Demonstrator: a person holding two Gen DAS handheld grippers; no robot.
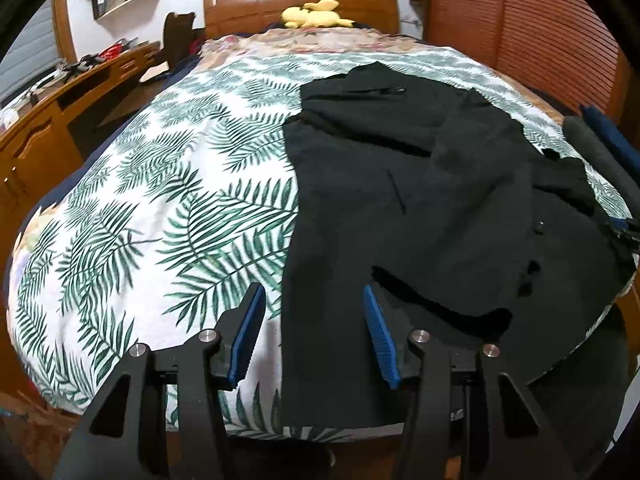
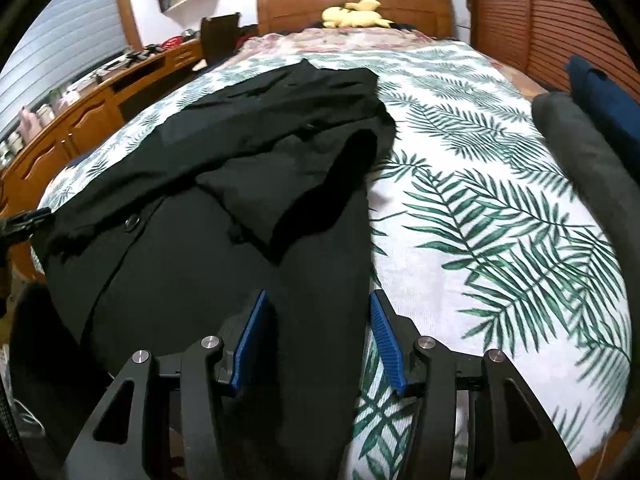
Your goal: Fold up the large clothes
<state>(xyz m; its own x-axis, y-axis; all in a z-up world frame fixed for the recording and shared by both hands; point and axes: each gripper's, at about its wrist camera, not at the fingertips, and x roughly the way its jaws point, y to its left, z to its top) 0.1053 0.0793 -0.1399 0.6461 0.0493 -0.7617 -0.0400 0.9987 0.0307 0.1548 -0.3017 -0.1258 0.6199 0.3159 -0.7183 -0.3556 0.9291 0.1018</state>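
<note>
A large black buttoned garment lies spread on the bed, sleeves folded over its body; it also shows in the right wrist view. Its hem hangs over the bed's near edge. My left gripper is open, its blue pads straddling the garment's left edge near the hem, holding nothing. My right gripper is open, its blue pads straddling the garment's right edge near the hem, holding nothing. The right gripper's tip peeks in at the left wrist view's right edge; the left gripper's tip shows at the right view's left edge.
The bed has a white cover with green fern leaves. A yellow plush toy lies by the wooden headboard. A wooden desk runs along the left. Folded grey and blue clothes lie at the bed's right side, by a slatted wardrobe.
</note>
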